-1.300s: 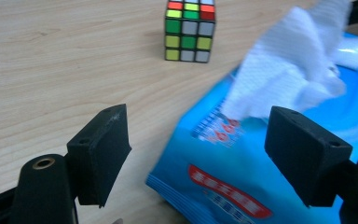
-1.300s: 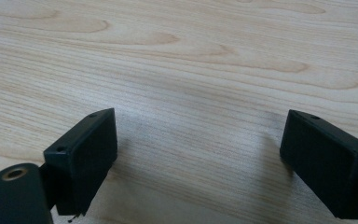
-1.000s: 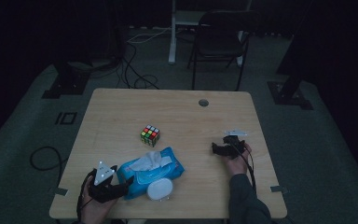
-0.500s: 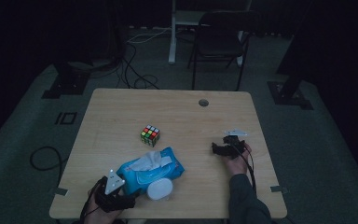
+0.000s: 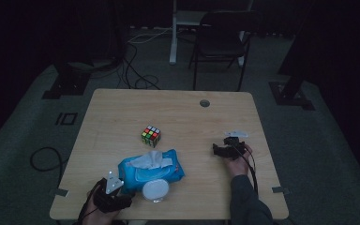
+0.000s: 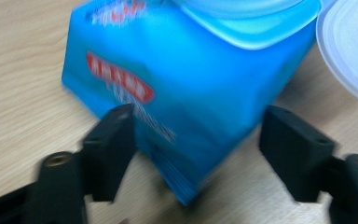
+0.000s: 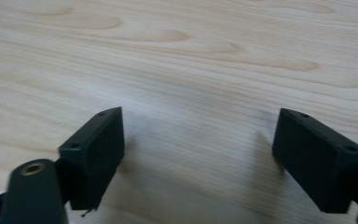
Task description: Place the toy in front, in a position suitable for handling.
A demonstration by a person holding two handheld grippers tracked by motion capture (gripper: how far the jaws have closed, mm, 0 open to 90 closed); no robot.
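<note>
Blue wipes pack (image 6: 191,88) with a red label, its writing too blurred to read. Left tongs (image 6: 196,154) straddle its corner, closing, seemingly not yet clamped. Right tongs (image 7: 200,158) closing over bare bench (image 7: 191,56), empty.

Left tool (image 5: 122,187): you hold it low at the near left corner of the worktop (image 5: 178,108), aimed forward and to your right.
Left jaws: they have just been closing, with the corner of the blue wipes pack (image 6: 191,88) between them; one jaw meets the pack's side, the other stands just off it.
Left hand (image 5: 101,206): wrapped around the tool's body, forearm entering from the bottom edge.
Right tool (image 5: 218,150): you rest it near the right edge, pointing towards your left.
Right jaws: they have just been closing, apart over bare wood, nothing between them.
Right hand (image 5: 238,161): grips from behind, dark sleeve trailing back.
</note>
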